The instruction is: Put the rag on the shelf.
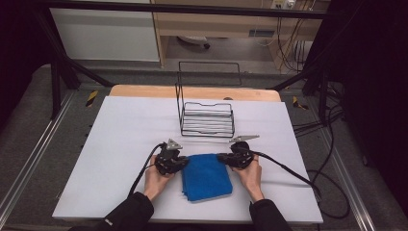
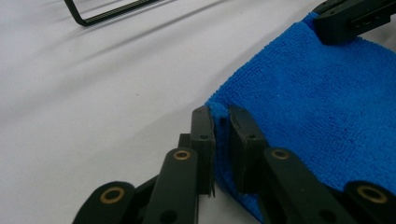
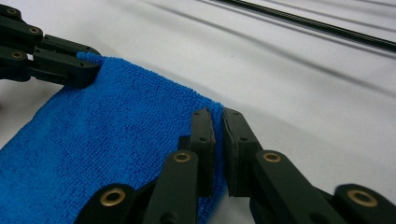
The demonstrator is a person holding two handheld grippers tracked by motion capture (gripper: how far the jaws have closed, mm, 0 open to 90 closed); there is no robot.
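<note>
A folded blue cloth [image 1: 206, 176] lies on the white table between my two hands. My left gripper [image 1: 182, 162] is shut on the cloth's far left corner; in the left gripper view the jaws pinch the blue cloth [image 2: 322, 107] edge at the left gripper [image 2: 221, 122]. My right gripper [image 1: 223, 159] is shut on the far right corner; in the right gripper view the right gripper [image 3: 218, 122] clamps the blue cloth [image 3: 107, 135] edge. The other gripper's jaws [image 3: 65, 65] hold the opposite corner.
A black wire rack [image 1: 207, 113] stands just beyond the cloth at the table's middle back. The white table sheet [image 1: 120, 134] spreads wide on both sides. Cables trail from each gripper toward the table's edges.
</note>
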